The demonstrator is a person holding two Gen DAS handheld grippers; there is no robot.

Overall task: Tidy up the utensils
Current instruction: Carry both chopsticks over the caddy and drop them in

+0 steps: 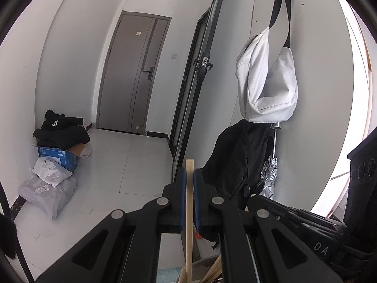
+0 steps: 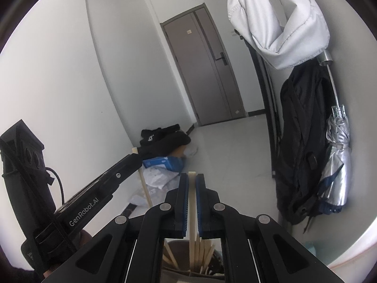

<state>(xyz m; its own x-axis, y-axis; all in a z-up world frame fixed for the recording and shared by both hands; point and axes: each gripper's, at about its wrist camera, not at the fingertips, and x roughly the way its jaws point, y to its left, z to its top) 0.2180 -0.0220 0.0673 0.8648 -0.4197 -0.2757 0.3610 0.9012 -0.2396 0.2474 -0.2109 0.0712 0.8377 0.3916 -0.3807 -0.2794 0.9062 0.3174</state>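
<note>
Currently I hold both tools clamped: left tool [image 1: 190,176] on a wooden stick [image 1: 189,212], right tool [image 2: 192,179] on a pale chopstick [image 2: 192,202].

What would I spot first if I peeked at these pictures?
Probably the two wooden sticks: the left hand-held gripper pinches one wooden chopstick upright in the middle, and the right hand-held gripper pinches a paler chopstick above a holder of chopsticks. Then the big white bag hanging on the wall, upper right.
</note>
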